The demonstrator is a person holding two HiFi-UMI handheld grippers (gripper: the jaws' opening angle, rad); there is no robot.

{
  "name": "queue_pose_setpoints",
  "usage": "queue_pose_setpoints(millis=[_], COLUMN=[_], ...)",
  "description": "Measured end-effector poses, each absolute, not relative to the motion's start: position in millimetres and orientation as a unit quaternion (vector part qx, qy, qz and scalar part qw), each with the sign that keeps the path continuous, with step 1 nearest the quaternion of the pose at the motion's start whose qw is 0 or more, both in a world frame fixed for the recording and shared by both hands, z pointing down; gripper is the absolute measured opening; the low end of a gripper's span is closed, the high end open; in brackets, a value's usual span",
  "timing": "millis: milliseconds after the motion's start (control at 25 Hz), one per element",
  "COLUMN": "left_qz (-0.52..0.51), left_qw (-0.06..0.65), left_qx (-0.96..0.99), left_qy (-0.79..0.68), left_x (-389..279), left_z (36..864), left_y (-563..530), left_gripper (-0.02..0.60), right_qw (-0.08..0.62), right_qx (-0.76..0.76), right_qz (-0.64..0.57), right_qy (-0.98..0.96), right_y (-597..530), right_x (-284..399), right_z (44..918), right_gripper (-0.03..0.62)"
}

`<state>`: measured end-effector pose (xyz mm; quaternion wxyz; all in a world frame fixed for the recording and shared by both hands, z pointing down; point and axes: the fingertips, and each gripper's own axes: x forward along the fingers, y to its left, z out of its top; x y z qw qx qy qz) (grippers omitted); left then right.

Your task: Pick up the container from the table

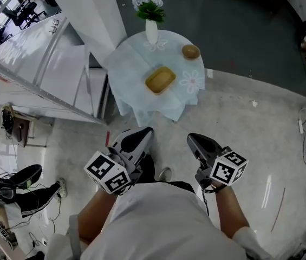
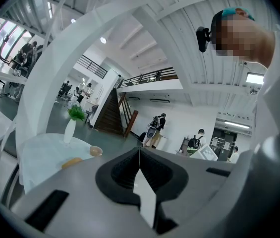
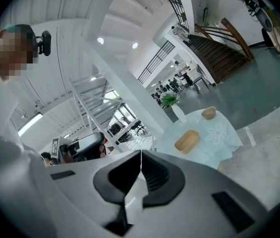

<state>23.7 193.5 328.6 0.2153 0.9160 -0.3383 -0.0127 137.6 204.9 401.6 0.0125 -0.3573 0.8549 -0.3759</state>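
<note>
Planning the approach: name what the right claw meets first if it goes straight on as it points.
Probably the tablecloth, at its near edge left of the yellow container; nothing stands before it, though depth is unclear.

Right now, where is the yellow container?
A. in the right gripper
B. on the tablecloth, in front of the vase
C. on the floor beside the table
B: the yellow container lies on the table, just this side of the vase; the right gripper is shut and empty.
</note>
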Motion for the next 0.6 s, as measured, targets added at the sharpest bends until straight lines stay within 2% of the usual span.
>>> queue_pose_setpoints(millis=[600], left_qz=[-0.018], left_qw=[0.242], left_qx=[0.914], left_qy=[-0.326], left_x=[-17], left_z=[345], left_y=[107], left_gripper=[0.021], right_qw=[-0.007], right_qx=[-0.371], right_qz=[-0.393], right_qy=[0.841], right_y=[127], right_x=[96], right_z=[414], right_gripper=[0.023])
